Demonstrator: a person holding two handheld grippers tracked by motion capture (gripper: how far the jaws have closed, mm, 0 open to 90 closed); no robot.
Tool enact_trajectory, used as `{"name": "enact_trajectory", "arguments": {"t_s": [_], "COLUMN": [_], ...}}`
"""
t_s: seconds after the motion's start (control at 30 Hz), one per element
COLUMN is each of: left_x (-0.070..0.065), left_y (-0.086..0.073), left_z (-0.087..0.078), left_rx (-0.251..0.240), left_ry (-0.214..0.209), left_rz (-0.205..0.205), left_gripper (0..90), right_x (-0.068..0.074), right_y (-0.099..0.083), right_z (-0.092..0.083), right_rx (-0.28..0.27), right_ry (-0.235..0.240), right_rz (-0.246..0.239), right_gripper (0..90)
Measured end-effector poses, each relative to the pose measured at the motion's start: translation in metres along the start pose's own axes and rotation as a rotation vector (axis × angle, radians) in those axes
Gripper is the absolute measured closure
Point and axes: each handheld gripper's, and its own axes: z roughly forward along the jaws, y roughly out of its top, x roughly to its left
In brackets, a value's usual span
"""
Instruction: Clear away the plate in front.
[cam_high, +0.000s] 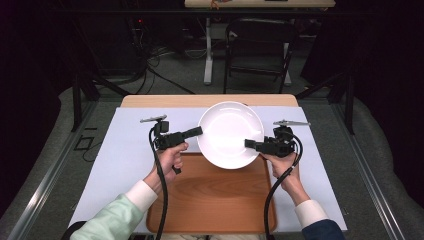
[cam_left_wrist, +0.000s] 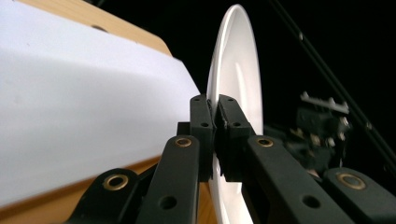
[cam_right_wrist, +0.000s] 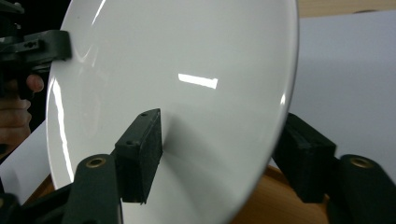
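From the high view we see a white plate (cam_high: 230, 134) held over the far edge of a wooden tray (cam_high: 210, 200), which lies at the near edge of the paper-covered table (cam_high: 125, 150); the tray is bare and the plate carries nothing. Our left gripper (cam_high: 196, 132) bites the plate's left rim, and our right gripper (cam_high: 250, 144) reaches in at the right rim. In the left gripper view the plate (cam_left_wrist: 233, 70) stands edge-on, with the rim pinched tight between the two black jaws of the left gripper (cam_left_wrist: 215, 105), which are clamped hard on it. In the right gripper view the plate (cam_right_wrist: 187, 70) fills the gap of the right gripper (cam_right_wrist: 224, 158): one jaw lies against the glossy face, the other sits behind the rim and seems not yet to press, so we judge this grip unfinished. The risk, as we read it, is that the smooth plate pivots or slips from the single left pinch and drops onto the tray, or that the right jaws shove it sideways.
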Motion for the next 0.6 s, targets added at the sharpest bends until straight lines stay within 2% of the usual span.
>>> {"name": "enact_trajectory", "arguments": {"t_s": [0.03,0.07,0.17,0.33,0.43,0.47,0.53,0.57,0.6], "left_x": [0.0,0.0,0.004,0.006,0.007,0.007,0.007,0.005,0.004], "left_y": [0.0,-0.002,-0.005,-0.006,-0.007,-0.007,-0.006,-0.005,-0.004], "left_z": [0.0,-0.001,-0.004,-0.007,-0.007,-0.006,-0.006,-0.006,-0.006], "left_rx": [0.0,0.006,0.02,0.031,0.048,0.066,0.077,0.08,0.087], "left_ry": [0.0,-0.002,0.018,0.014,0.025,0.04,0.043,0.051,0.051], "left_rz": [0.0,-0.002,0.026,0.027,0.046,0.064,0.075,0.111,0.126], "left_gripper": [86.0,86.0,86.9,87.0,86.7,86.2,85.7,85.4,85.3], "right_x": [0.0,0.001,0.003,0.007,0.008,0.009,0.011,0.012,0.013], "right_y": [0.0,-0.001,-0.002,-0.002,-0.001,-0.001,0.0,-0.001,0.0], "right_z": [0.0,-0.001,-0.004,-0.007,-0.009,-0.011,-0.013,-0.014,-0.015], "right_rx": [0.0,-0.012,-0.021,-0.028,-0.033,-0.039,-0.048,-0.052,-0.058], "right_ry": [0.0,-0.009,-0.001,0.016,0.017,0.015,0.011,0.009,0.009], "right_rz": [0.0,0.002,0.01,-0.001,-0.008,-0.013,-0.023,-0.026,-0.03], "right_gripper": [44.8,48.8,56.5,61.0,63.9,65.4,66.8,67.5,67.7]}}
